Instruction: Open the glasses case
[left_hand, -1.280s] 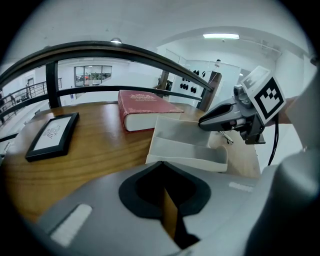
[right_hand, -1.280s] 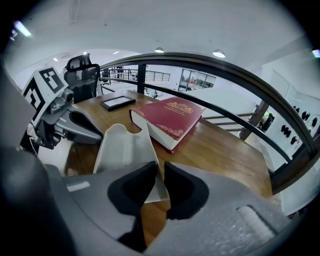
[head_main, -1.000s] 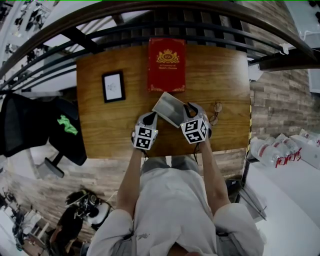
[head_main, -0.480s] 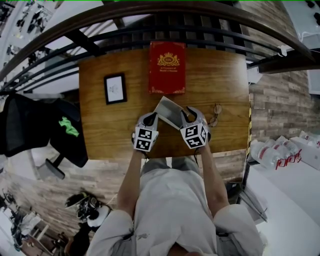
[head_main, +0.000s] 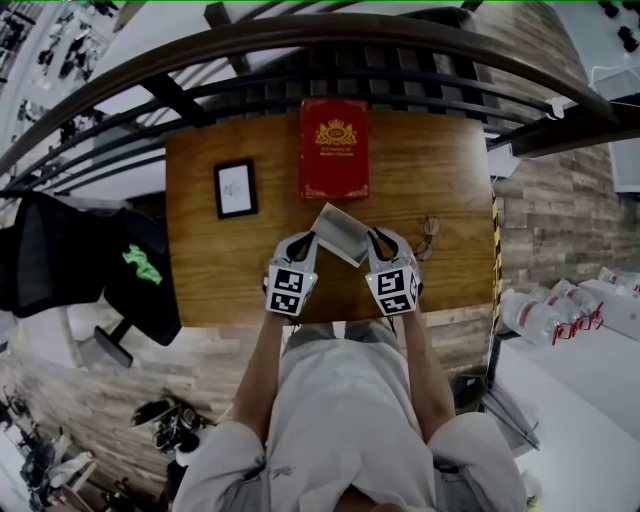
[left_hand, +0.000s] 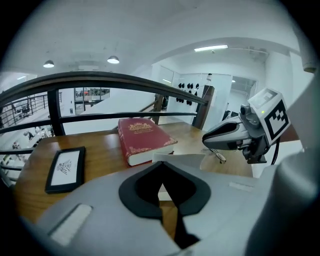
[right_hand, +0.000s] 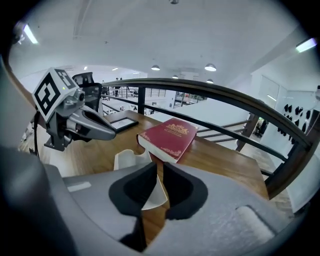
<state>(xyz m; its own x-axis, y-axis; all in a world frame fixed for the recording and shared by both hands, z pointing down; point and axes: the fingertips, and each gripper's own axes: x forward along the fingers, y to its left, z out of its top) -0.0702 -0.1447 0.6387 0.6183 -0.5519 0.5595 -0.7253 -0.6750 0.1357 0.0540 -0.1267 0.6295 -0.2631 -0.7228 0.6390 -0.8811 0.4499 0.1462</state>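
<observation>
The glasses case (head_main: 340, 233), a flat pale grey-white box, hangs tilted above the wooden table (head_main: 450, 170), held between both grippers. My left gripper (head_main: 306, 240) is shut on its left edge, and the case's white edge (left_hand: 177, 160) shows past the dark pads. On the right edge my right gripper (head_main: 375, 238) has its jaws closing. A thin white flap of the case (right_hand: 131, 159) runs between that gripper's pads (right_hand: 145, 185), and they pinch it.
A red book (head_main: 334, 148) lies at the table's far middle, with a small black picture frame (head_main: 236, 188) to its left. A pair of glasses (head_main: 430, 235) lies on the table right of the case. A dark railing (head_main: 300, 70) runs behind the table.
Both grippers have risen with the case and drawn slightly closer to the person. The case has turned a little between them.
</observation>
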